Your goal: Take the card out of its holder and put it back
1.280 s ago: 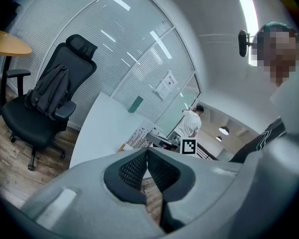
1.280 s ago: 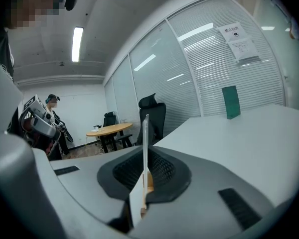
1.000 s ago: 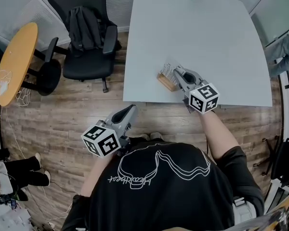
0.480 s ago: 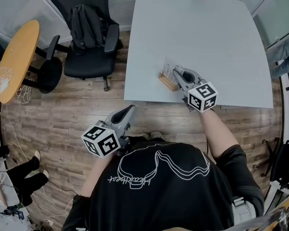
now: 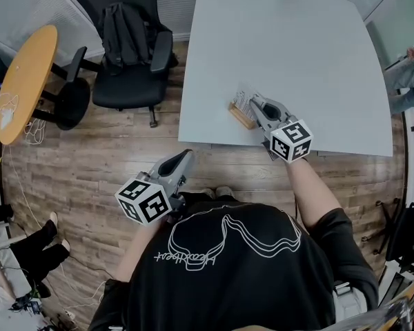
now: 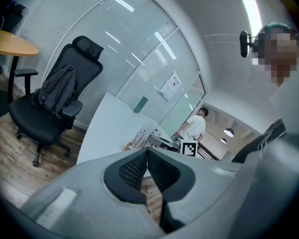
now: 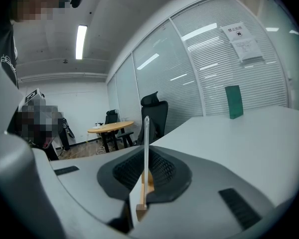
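Little has changed: your right gripper (image 5: pixel 252 102) stays clamped on the card (image 7: pixel 146 143) in its holder (image 5: pixel 239 118); left gripper (image 5: pixel 186 155) shut, empty. Lift next.

Right gripper (image 5: pixel 254 104) is reaching forward on a mostly straight arm, jaws pinched tight on the edge of a thin card (image 7: pixel 146 133). Left gripper (image 5: pixel 185 158) sits low, close to the body, elbow bent, its 2 jaws pressed together with nothing between them.

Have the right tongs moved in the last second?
No. The right tongs stay at the holder near the table's front edge, shut on the card.
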